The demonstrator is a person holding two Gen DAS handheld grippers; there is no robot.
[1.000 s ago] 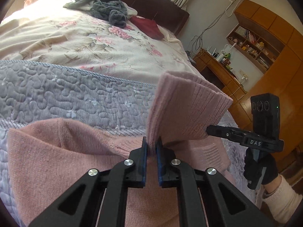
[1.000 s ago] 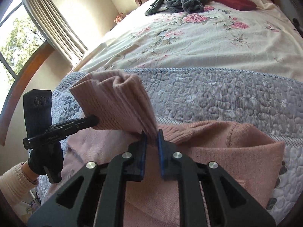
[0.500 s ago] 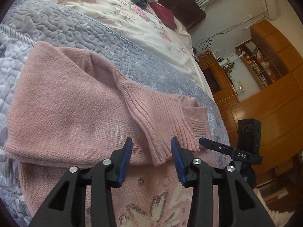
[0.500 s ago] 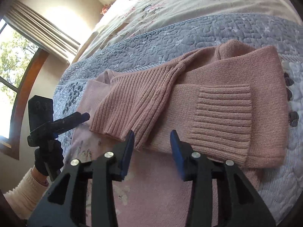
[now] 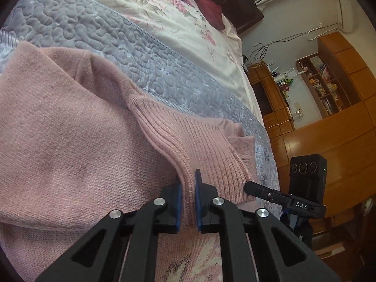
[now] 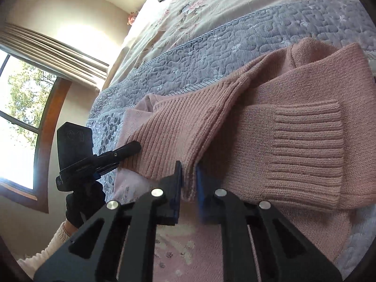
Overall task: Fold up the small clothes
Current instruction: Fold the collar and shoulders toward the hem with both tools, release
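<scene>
A pink sweater (image 5: 70, 141) is lying partly folded on the bed's grey quilt (image 5: 98, 35). The left tool (image 5: 188, 202) is pinching the sweater's ribbed hem (image 5: 199, 145), its jaws nearly closed on the knit. The right tool (image 6: 189, 188) is gripping the same hem at its other corner, with the folded sleeve cuff (image 6: 305, 150) lying at 2 o'clock from it.

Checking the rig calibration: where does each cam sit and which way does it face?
Left wrist: on the left gripper, facing across the bed toward the shelves; shows its own fingers shut on the pink sweater, plus the right gripper.
Right wrist: on the right gripper, facing the window; own fingers pinching the sweater, plus the left gripper and gloved hand.
Shared: sweater, bed, each other's gripper.
</scene>
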